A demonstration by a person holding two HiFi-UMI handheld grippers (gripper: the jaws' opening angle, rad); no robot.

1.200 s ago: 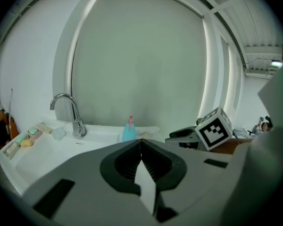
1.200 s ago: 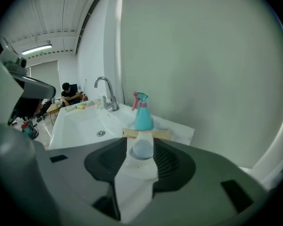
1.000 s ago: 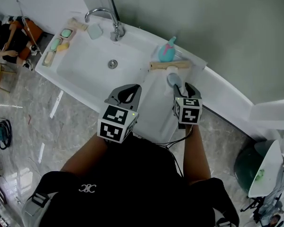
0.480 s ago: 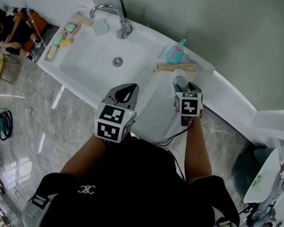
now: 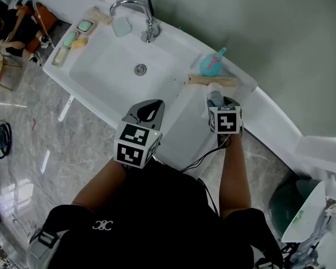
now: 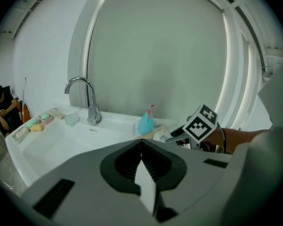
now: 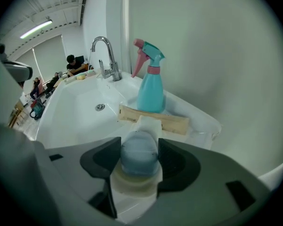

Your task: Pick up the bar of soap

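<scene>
Right claw (image 7: 139,157) wider than 1 s ago and opening. Bar of soap (image 7: 138,147) between its pads, at table (image 5: 182,125) right of sink (image 7: 80,102). Beige packet (image 7: 155,119) and spray bottle (image 7: 151,91) just ahead. Left claw (image 6: 142,168) closed, empty.

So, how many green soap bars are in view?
2 green bars, both on the sink's left rim: one nearer the faucet, the other next to a yellow bar. Others may be hidden.
</scene>
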